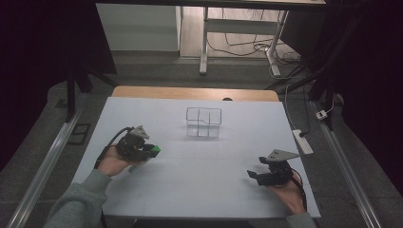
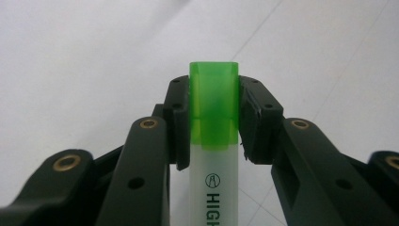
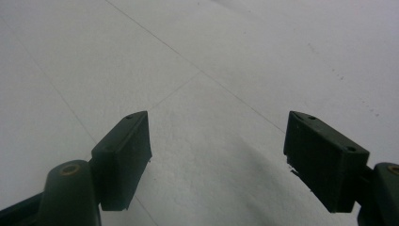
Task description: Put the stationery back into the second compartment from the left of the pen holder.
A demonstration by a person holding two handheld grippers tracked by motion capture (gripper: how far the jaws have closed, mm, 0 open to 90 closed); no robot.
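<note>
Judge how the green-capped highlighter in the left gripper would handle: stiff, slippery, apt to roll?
The highlighter looks like rigid plastic, so probably stiff and light. Its glossy cap may slip, since the left gripper clamps it there. The flat-sided cap suggests it would hardly roll.

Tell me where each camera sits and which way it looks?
High view: above the person's side, looking forward and down on the white table; forearms, both hands, left tool and right tool show.
Left gripper view: rides the left tool, looking along its jaws at the green highlighter.
Right gripper view: rides the right tool, facing bare tabletop.
High and left gripper views share the highlighter.
</note>
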